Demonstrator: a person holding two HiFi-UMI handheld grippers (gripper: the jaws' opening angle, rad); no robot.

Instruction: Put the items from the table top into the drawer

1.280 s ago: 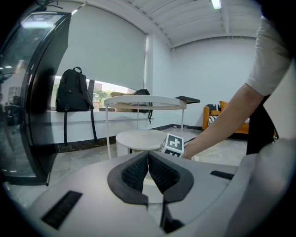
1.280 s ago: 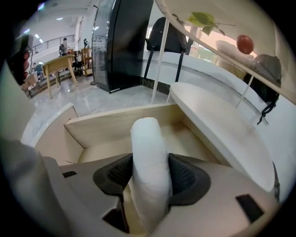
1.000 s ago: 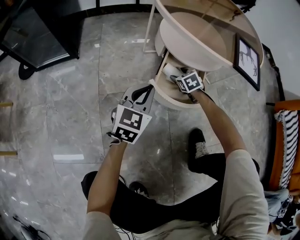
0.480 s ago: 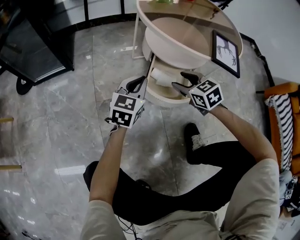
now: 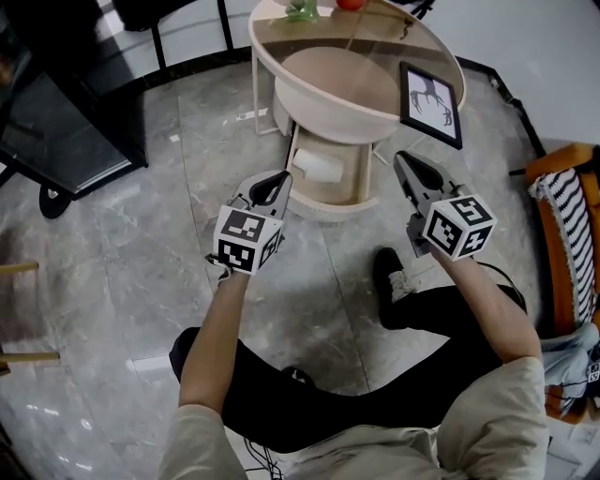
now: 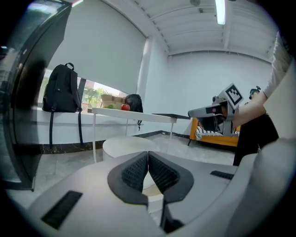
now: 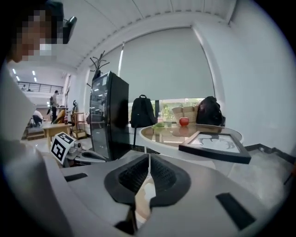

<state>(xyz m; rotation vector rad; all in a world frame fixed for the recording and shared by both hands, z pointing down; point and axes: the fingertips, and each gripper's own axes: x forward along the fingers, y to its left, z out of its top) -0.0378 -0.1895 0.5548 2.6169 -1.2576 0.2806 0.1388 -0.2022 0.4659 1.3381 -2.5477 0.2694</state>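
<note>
Left tool [image 5: 281,178]: closed, pads meeting tip to tip, nothing between; held roughly level, tips just beside left wall of open drawer [image 5: 349,183]. Contact with drawer not determinable.

In drawer: one white item [image 5: 317,167], toward left side.

On round glass worktop [image 5: 281,36] above drawer: green item [image 5: 302,11] and red fruit [image 5: 350,4] at far edge, near each other; black picture frame [image 5: 431,98] lying flat near right edge.

Right tool [image 5: 403,161]: jaws just closed, pads together, empty; held right of drawer, clear of it, tips pointing toward worktop rim below frame.

Grey marble floor [image 5: 141,262] underneath.
</note>
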